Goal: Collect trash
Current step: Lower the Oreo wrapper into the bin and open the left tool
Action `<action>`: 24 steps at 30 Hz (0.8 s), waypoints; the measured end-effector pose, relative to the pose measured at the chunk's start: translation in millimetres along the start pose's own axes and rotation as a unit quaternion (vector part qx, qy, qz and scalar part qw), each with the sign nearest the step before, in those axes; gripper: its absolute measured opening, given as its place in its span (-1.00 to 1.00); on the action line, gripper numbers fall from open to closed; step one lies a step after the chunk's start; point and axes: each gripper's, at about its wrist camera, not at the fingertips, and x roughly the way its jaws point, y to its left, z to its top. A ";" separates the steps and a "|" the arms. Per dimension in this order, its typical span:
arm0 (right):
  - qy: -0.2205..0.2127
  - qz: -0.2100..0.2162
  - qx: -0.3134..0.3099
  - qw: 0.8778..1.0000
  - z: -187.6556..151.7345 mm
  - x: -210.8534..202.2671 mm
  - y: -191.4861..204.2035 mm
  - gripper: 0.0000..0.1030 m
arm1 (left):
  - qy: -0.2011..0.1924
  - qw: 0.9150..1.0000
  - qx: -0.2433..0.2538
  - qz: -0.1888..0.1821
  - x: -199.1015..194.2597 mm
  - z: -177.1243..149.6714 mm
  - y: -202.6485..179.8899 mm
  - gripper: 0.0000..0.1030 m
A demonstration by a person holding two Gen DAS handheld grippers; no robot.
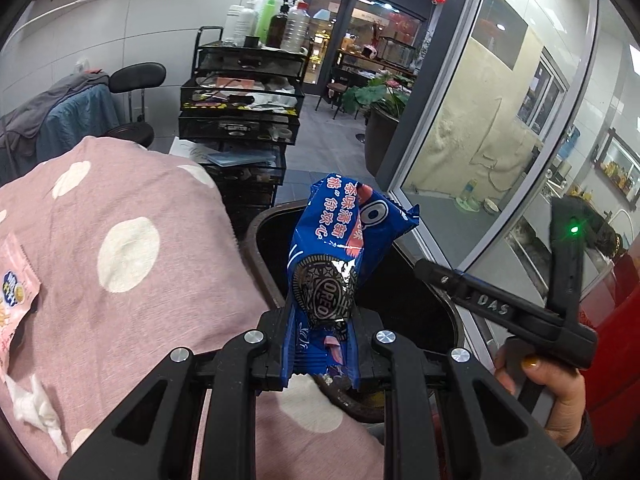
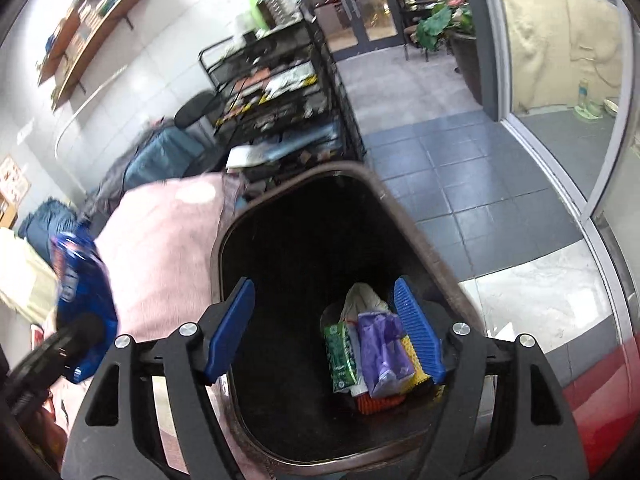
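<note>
The left tongs are squeezed tight on the bottom end of a blue cookie wrapper. The wrapper sticks up from them, right at the edge of the trash bin. It looks thin, light and crinkly, so it bends and folds easily. It is shiny too, and I think it could slip out if the pinch is loose. The flat crimped end is a good place to hold it, and that is about where the tongs have it now.

The right tongs are wide open with nothing in them. They hang over the bin's dark mouth, and some trash lies at the bottom.

Beside the bin is a pink spotted blanket. On it lie a pink snack packet and a white crumpled tissue. Both look very light and soft. I would pinch each one in the middle.

Farther off stands a black cart with bottles on top.
</note>
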 end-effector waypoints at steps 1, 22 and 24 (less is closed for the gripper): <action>-0.006 -0.001 0.006 1.000 2.2 -3.0 -2.2 0.43 | 0.002 1.000 0.003 -0.001 2.2 1.4 -2.3 -0.61; -0.053 -0.034 0.074 0.995 22.8 -36.5 -53.9 0.50 | 0.035 0.998 0.056 0.004 45.7 0.1 -41.9 0.51; -0.054 -0.037 0.075 0.995 23.0 -36.4 -55.5 0.51 | 0.029 0.998 0.062 0.004 43.1 -0.5 -43.6 0.58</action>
